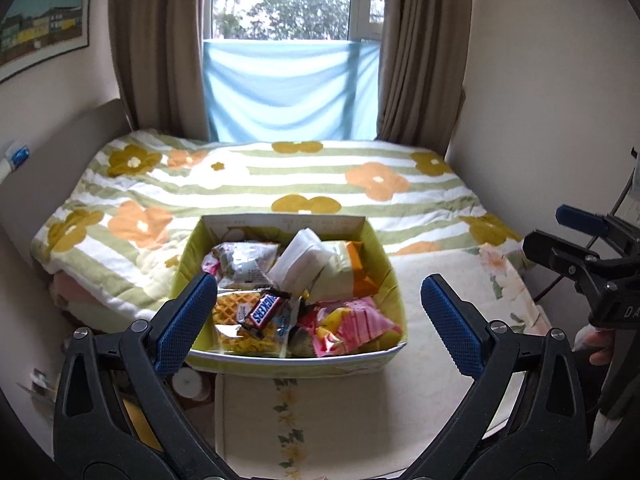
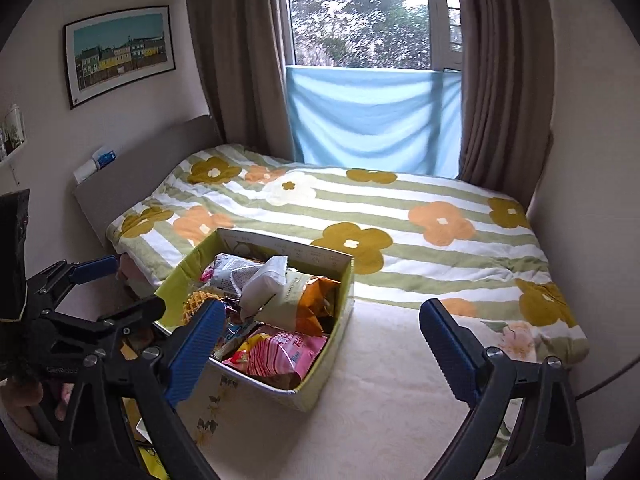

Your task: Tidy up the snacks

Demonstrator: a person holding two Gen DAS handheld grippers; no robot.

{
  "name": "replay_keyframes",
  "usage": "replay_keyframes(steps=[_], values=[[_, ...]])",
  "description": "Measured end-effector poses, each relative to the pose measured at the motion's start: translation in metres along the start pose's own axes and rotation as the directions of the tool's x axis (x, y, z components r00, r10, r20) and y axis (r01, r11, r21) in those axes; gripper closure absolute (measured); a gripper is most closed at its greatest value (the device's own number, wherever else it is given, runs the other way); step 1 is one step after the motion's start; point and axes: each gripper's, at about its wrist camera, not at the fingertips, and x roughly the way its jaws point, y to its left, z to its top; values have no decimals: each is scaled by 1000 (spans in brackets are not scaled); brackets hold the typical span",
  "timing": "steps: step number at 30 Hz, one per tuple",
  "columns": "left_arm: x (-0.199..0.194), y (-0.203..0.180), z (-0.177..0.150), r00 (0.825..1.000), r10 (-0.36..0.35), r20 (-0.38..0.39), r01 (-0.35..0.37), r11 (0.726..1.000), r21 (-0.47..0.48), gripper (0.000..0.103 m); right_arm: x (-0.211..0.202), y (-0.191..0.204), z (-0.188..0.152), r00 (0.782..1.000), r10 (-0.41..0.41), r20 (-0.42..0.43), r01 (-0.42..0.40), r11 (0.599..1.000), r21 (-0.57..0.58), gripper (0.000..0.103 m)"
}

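Note:
A green open box (image 1: 394,280) full of snacks sits on the bed's cream sheet; it also shows in the right wrist view (image 2: 344,312). Inside lie a Snickers bar (image 1: 264,310), a waffle pack (image 1: 232,312), a pink packet (image 1: 360,320), a white tissue pack (image 1: 300,264) and an orange and white bag (image 2: 308,300). My left gripper (image 1: 320,316) is open and empty, hovering above the box's near edge. My right gripper (image 2: 320,340) is open and empty, above the box's right side. Each gripper shows at the edge of the other's view.
A folded striped flower blanket (image 1: 280,176) covers the bed behind the box. The headboard (image 2: 136,172) stands at the left, curtains (image 2: 500,80) and a window behind. A wall stands close on the right. Cream sheet (image 2: 380,400) lies in front of the box.

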Motion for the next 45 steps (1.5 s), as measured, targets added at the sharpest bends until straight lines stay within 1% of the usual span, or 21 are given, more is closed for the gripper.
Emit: replay_keyframes(steps=[2, 5, 8, 10, 14, 16, 19, 23, 33, 45], values=[[-26, -16, -5, 998, 24, 54, -23, 1000, -5, 1, -27, -8, -8, 998, -51, 21, 51, 999, 17, 6], [-61, -36, -17, 992, 54, 118, -53, 999, -12, 1, -63, -15, -25, 989, -133, 63, 131, 991, 32, 6], [-86, -51, -32, 987, 74, 143, -71, 997, -27, 1, -97, -21, -43, 971, -207, 118, 200, 978, 66, 3], [-97, -59, -42, 986, 84, 144, -80, 996, -33, 1, -113, -26, -54, 962, -236, 135, 226, 970, 89, 3], [-113, -72, -58, 985, 83, 151, -80, 996, -29, 0, -131, -29, -72, 959, -245, 142, 232, 968, 100, 3], [-118, -77, -61, 985, 87, 151, -85, 996, -24, 1, -137, -30, -78, 955, -258, 147, 245, 964, 99, 3], [-124, -82, -63, 985, 84, 151, -81, 996, -21, 1, -144, -33, -82, 956, -254, 146, 240, 965, 108, 3], [-132, -86, -67, 984, 84, 156, -82, 996, -20, 1, -148, -35, -86, 953, -262, 149, 247, 962, 115, 3], [-137, -91, -66, 984, 84, 159, -82, 996, -19, 1, -152, -37, -91, 951, -265, 157, 247, 961, 126, 3], [-134, -92, -61, 984, 82, 159, -80, 997, -16, 1, -154, -38, -91, 952, -263, 156, 244, 961, 131, 3]])
